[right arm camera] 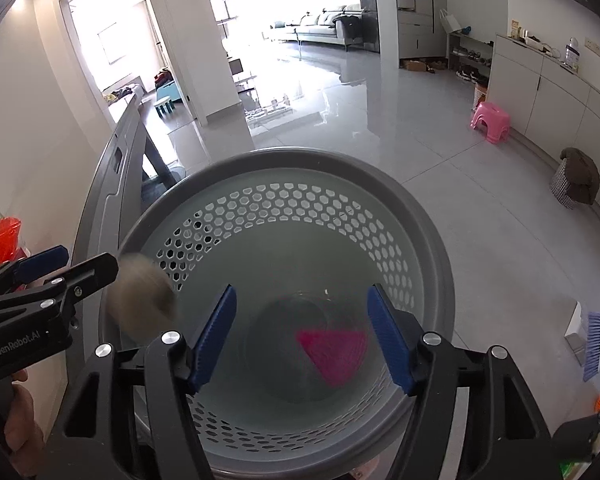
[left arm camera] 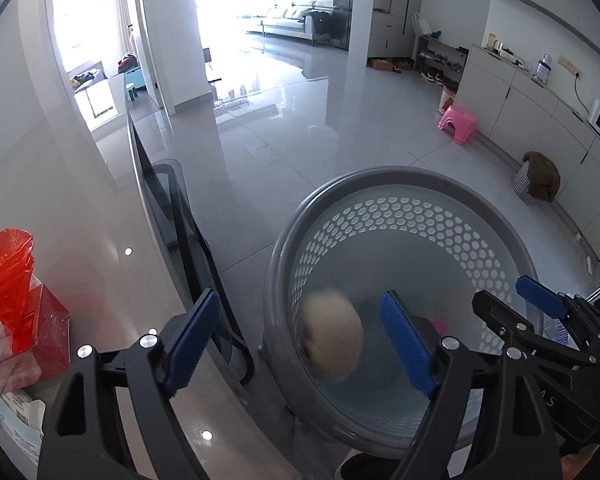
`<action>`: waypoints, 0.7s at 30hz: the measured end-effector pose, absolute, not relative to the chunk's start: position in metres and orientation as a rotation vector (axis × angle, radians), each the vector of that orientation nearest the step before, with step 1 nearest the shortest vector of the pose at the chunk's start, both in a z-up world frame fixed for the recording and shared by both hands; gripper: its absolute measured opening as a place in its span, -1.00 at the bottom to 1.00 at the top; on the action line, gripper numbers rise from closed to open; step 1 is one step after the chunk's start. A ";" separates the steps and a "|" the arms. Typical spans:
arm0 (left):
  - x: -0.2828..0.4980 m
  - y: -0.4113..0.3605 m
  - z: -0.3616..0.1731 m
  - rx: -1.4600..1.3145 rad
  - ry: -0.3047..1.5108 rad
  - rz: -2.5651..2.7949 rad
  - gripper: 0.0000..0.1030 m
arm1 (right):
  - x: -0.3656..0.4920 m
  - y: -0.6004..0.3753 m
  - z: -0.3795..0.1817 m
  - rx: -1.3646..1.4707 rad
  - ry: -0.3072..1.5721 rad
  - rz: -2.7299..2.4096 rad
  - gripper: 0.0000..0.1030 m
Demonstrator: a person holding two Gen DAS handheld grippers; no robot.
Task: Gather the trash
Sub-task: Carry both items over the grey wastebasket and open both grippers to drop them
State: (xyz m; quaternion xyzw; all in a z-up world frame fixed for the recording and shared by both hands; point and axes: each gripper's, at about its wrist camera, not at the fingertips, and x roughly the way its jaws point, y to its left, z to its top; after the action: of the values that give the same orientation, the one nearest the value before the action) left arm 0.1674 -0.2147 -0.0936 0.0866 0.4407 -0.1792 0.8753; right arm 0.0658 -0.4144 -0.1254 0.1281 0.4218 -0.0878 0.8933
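Note:
A grey perforated waste basket stands on the floor beside the table; it fills the right wrist view. A blurred beige crumpled ball is in mid-air over the basket's left side, between my left gripper's open fingers; it also shows in the right wrist view. My left gripper is open and empty. My right gripper is open and empty above the basket mouth. A pink piece of trash lies at the basket bottom.
A red tissue box with a red plastic bag sits on the glossy table at left. A pink stool, a checked bin and cabinets line the right wall. A broom leans at right.

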 end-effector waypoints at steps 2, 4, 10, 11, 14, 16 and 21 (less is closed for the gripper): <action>0.169 -0.214 -0.095 0.176 0.928 -0.370 0.57 | 0.064 -0.414 -0.125 0.266 0.871 -0.188 0.31; 0.168 -0.212 -0.097 0.174 0.932 -0.367 0.57 | 0.063 -0.412 -0.125 0.268 0.870 -0.188 0.31; 0.166 -0.213 -0.095 0.171 0.929 -0.361 0.57 | 0.059 -0.408 -0.121 0.259 0.867 -0.187 0.31; 0.166 -0.213 -0.094 0.171 0.927 -0.361 0.57 | 0.057 -0.407 -0.120 0.258 0.865 -0.188 0.31; 0.162 -0.209 -0.090 0.172 0.918 -0.359 0.57 | 0.054 -0.402 -0.117 0.252 0.860 -0.192 0.31; 0.159 -0.206 -0.087 0.175 0.910 -0.356 0.57 | 0.052 -0.402 -0.113 0.244 0.857 -0.198 0.31; 0.148 -0.195 -0.079 0.167 0.891 -0.347 0.57 | 0.044 -0.400 -0.101 0.234 0.841 -0.210 0.31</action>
State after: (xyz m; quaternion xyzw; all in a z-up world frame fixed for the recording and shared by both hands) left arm 0.1478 -0.1951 -0.0788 0.0804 0.4284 -0.1668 0.8844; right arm 0.0441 -0.3997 -0.1012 0.1130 0.4067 -0.1014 0.9008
